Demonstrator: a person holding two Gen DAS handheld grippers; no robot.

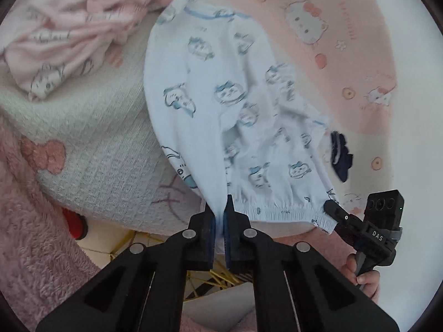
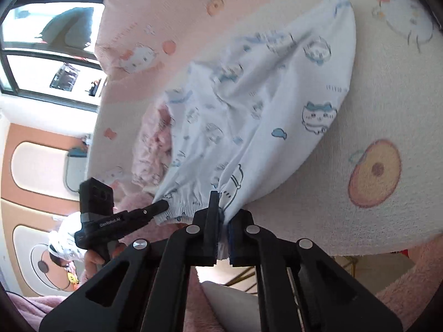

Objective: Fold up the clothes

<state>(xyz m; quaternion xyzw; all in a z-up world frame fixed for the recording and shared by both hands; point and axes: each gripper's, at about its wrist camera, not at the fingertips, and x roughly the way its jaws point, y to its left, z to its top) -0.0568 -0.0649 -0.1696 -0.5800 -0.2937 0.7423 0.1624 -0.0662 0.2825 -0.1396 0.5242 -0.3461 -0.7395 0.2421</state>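
Left gripper (image 1: 223, 215) and right gripper (image 2: 220, 221) both clamped on waistband; pants (image 1: 221, 96) stretch away toward 12 o'clock over bed (image 1: 97, 144).

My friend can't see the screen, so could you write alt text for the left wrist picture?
A black left claw pinches the elastic waistband of white cartoon-print pants spread over a pink and cream bed cover. At right, the right claw grips the same waistband; a pink garment lies crumpled at upper left.
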